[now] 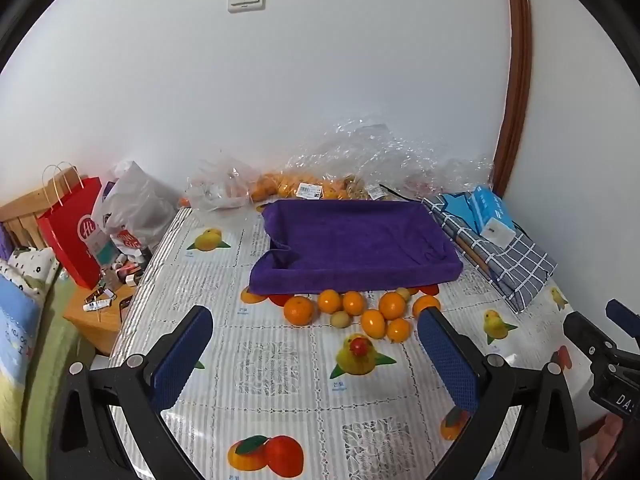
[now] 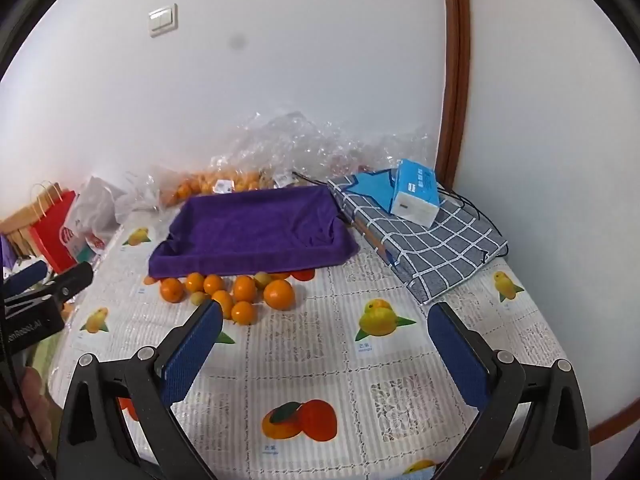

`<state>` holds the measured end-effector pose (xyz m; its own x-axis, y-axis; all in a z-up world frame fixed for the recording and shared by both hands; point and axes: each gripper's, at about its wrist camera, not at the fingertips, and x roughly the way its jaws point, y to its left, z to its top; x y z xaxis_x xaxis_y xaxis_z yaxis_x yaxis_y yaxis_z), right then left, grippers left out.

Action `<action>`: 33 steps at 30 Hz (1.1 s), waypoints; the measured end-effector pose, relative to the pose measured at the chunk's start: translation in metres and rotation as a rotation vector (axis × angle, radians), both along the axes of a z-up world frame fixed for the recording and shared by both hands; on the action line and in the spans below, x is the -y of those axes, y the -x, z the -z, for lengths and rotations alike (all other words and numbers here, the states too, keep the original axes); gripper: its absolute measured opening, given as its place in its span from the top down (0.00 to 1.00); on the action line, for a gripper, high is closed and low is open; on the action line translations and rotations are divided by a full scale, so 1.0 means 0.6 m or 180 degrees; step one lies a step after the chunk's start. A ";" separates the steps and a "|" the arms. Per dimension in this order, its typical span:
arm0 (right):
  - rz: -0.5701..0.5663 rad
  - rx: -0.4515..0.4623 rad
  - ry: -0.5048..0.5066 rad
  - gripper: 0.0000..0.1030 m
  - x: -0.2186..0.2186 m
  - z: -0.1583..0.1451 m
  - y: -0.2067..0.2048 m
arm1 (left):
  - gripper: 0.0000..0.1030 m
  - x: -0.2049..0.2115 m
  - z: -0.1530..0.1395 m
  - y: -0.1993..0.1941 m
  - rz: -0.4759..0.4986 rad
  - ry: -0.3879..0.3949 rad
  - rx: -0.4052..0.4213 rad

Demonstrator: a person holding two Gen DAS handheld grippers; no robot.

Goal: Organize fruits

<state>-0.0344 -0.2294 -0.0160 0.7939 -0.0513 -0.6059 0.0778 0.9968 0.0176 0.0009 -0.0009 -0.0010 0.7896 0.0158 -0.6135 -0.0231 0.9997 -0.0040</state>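
Your left gripper [image 1: 316, 344] and right gripper [image 2: 326, 340] hover empty, jaws spread wide, over the fruit-print tablecloth [image 2: 400, 360]. Loose round oranges [image 1: 352, 314], with perhaps two paler fruits, cluster against the purple towel-lined tray [image 1: 360, 236], apparently awaiting transfer inside.

Evenly and softly lit, bright, with no hard shadows; only faint shade under the purple cloth [image 1: 352, 240]. Glare off the crinkled plastic wrap [image 2: 304, 140] toward 12 o'clock. Strong fisheye bending, dark vignette at 10 and 2 o'clock. Grey smudge [image 2: 237, 42] on right view. Slightly soft at rims
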 end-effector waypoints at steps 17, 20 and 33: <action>-0.0029 -0.0028 -0.0010 0.01 0.004 -0.026 0.018 | 0.00 0.024 -0.018 0.022 0.0111 0.0058 0.0022; -0.0038 -0.0008 0.0005 0.01 0.001 -0.027 0.020 | 0.00 0.022 -0.018 0.022 0.0117 0.0067 0.0024; -0.0058 0.0016 -0.0022 0.01 -0.002 -0.031 0.023 | 0.00 0.023 -0.019 0.022 0.0116 0.0097 0.0014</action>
